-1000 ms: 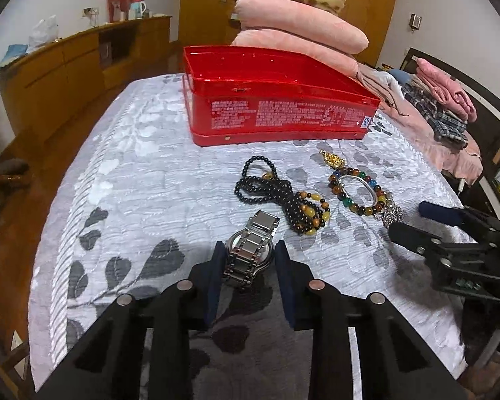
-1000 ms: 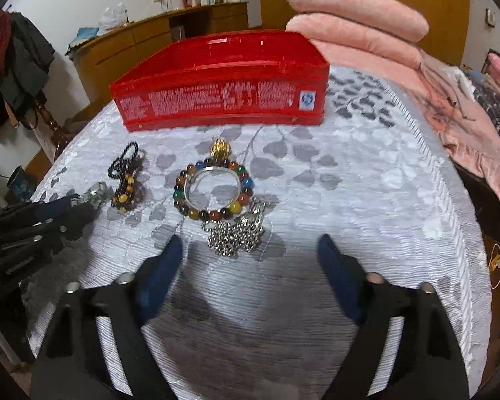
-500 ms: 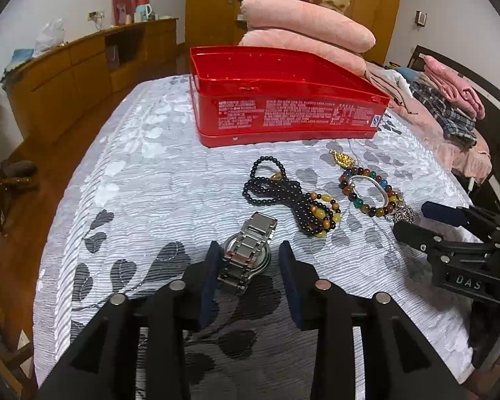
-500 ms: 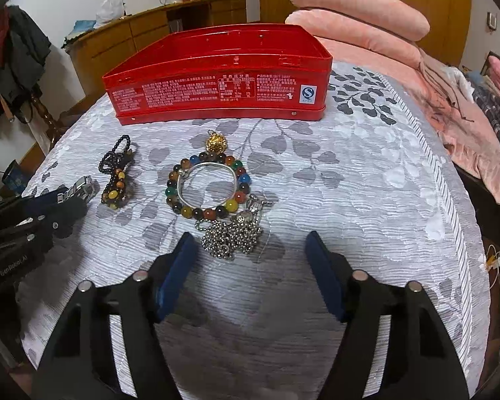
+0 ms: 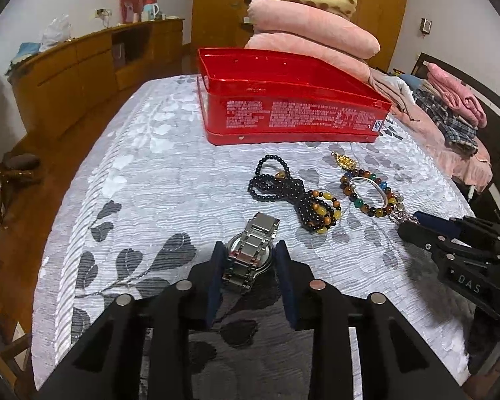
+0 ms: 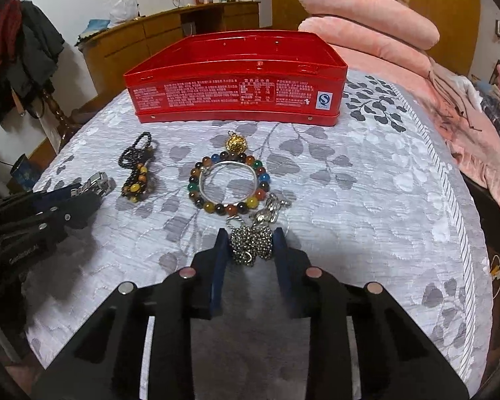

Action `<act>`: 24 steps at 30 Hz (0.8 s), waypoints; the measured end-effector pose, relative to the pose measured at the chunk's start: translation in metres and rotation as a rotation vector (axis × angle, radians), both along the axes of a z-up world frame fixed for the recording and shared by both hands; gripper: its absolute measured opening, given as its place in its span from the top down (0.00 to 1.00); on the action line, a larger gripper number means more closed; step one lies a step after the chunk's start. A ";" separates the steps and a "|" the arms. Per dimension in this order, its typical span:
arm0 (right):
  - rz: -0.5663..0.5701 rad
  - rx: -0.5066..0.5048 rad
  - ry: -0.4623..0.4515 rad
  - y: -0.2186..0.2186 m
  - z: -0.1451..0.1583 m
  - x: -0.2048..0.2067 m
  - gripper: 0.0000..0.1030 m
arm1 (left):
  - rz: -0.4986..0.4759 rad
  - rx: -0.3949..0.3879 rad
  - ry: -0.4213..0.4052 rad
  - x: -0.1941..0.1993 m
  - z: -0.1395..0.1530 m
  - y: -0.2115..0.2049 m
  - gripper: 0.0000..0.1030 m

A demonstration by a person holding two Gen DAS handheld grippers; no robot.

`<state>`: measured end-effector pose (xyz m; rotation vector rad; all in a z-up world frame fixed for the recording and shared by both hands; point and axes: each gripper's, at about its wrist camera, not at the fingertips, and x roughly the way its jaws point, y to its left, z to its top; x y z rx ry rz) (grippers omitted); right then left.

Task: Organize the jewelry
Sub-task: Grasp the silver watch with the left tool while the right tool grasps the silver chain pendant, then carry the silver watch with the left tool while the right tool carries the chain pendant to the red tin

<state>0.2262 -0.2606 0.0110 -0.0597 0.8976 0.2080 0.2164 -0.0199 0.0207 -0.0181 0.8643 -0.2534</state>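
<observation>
Open red metal tin (image 6: 236, 95) sits at the far side of the grey leaf-print bedspread (image 6: 366, 200), nothing in it yet that I can see. Nearer than the tin, left gripper (image 5: 250, 266): jaws have just eased in, flanking the silver steel-link watch (image 5: 250, 253), pads at or nearly on the case, can't tell for sure. Right gripper (image 6: 250, 250): jaws have just been closing and now pinch the heap of silver ball chain (image 6: 251, 243). Between the two lie the black bead strand w/ amber beads (image 5: 296, 200) and the multicolour bead bracelet (image 6: 228, 183). Watch looks heavy, stiff, slick; take it across the case. Chain's limp, prob. slithers out; grab the bunch mid-heap.
</observation>
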 end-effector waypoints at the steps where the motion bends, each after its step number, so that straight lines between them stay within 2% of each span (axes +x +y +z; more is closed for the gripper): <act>1: 0.001 0.007 0.000 -0.001 0.001 -0.002 0.77 | 0.002 -0.003 0.000 -0.001 0.001 0.001 0.70; 24: 0.024 0.057 -0.134 0.001 0.054 -0.029 0.78 | -0.001 -0.042 -0.100 -0.014 0.043 -0.002 0.70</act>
